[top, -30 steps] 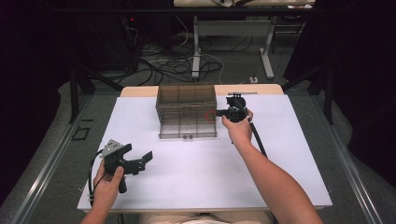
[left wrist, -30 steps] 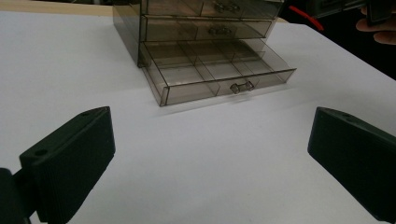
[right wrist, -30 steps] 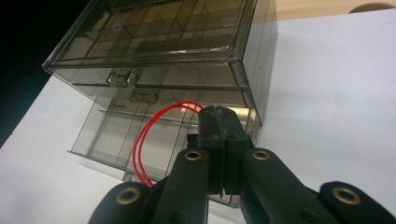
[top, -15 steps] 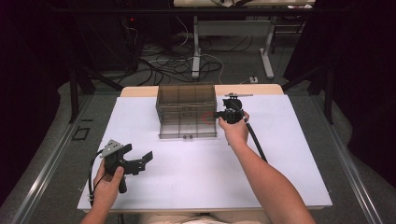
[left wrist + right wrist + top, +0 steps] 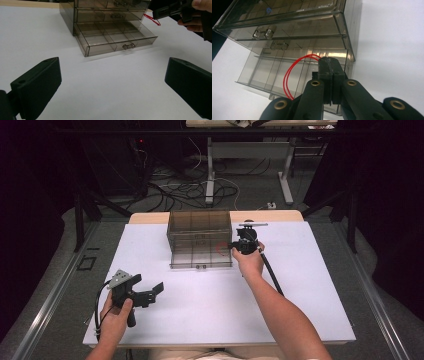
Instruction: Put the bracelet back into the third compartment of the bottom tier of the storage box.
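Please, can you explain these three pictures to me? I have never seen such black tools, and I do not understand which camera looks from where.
A person holds one clamping tool in each hand. One camera looks down from above; one camera rides on each tool. On the white table stands a clear drawer box with its bottom drawer pulled out. The left tool is open and holds nothing. The right tool is shut on a red loop, perhaps a rubber band, beside the box.

Glossy clear smoky-plastic drawer cabinet [image 5: 200, 238]
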A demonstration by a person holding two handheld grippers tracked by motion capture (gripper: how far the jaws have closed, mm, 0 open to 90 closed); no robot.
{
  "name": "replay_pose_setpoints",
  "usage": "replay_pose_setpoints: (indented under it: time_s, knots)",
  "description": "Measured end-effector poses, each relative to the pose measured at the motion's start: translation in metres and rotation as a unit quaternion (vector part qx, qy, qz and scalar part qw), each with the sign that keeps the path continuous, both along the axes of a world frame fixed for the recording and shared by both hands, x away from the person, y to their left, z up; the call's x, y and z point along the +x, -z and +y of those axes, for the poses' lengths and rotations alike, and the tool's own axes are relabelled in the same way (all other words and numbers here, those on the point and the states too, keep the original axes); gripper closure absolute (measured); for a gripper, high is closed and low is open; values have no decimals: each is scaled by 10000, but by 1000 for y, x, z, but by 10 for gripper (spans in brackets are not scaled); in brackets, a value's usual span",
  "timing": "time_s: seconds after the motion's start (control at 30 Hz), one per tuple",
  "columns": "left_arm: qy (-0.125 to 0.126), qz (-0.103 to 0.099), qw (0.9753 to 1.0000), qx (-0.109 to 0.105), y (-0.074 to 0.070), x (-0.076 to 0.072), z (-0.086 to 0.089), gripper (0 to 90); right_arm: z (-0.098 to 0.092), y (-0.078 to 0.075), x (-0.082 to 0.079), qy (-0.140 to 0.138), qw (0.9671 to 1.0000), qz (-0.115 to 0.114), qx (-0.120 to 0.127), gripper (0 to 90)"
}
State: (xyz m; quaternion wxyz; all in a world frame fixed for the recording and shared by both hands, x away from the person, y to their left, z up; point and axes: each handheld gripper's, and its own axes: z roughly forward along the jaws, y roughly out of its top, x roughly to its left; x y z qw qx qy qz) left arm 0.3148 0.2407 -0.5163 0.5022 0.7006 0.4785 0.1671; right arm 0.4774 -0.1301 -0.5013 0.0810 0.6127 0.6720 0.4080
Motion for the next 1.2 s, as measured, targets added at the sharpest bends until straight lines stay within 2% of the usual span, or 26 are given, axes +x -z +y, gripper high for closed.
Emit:
replay_pose_setpoints:
  time_s: [0.07,0.4,1.07,1.2]
  knots:
    - [-1,0,10000,-1,0,0,0,7,2,2,0,11,10000,47,55,900]
    - [5,0,10000,0,0,0,0,7,6,11,1,-46,9998,156,-79,900]
    - [5,1,10000,-9,0,0,0,7,11,16,3,48,9998,172,-64,900]
    - [8,-1,10000,-7,0,0,0,7,11,16,2,17,9998,169,-48,851]
